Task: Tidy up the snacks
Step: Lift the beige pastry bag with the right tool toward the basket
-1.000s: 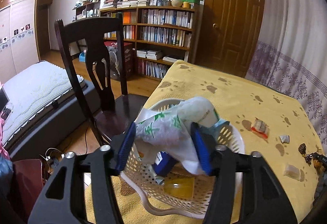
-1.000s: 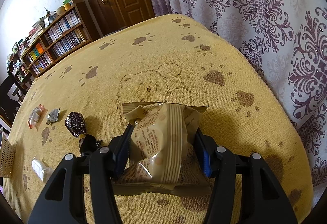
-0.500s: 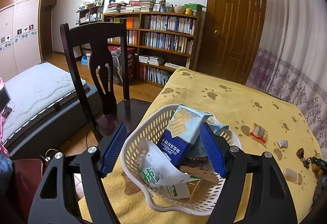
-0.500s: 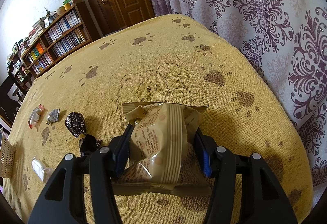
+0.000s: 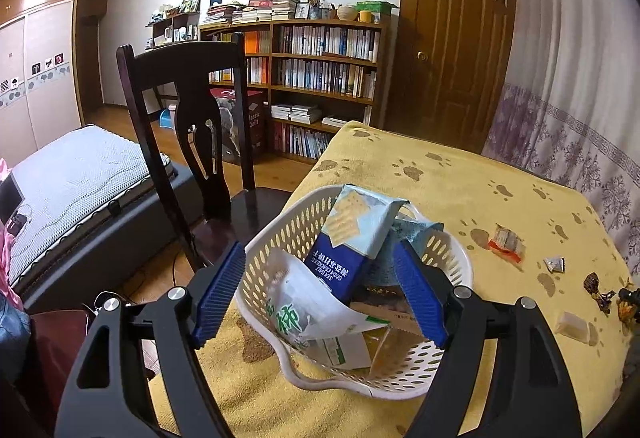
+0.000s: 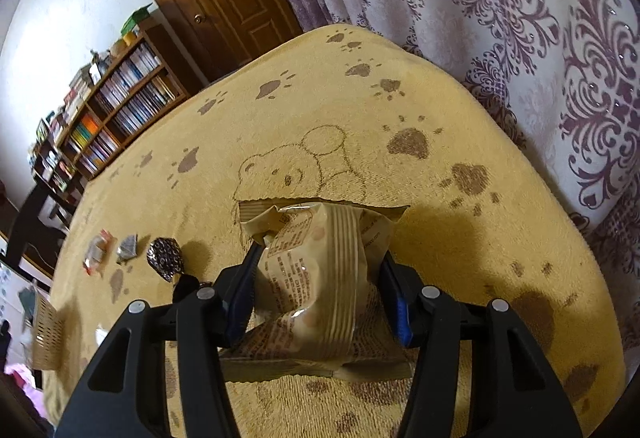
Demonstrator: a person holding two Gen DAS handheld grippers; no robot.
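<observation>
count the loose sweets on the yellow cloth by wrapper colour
red and white sweet: 1
silver sweet: 1
white sweet: 1
dark patterned sweet: 1
black sweet: 1, partly behind the right claw
total: 5

White basket, blue cracker box, tan striped packet, yellow paw-print cloth

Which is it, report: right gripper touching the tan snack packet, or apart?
Touching. The right wrist view shows both blue pads of the right gripper pressed against the sides of the tan snack packet, pinching it.
</observation>
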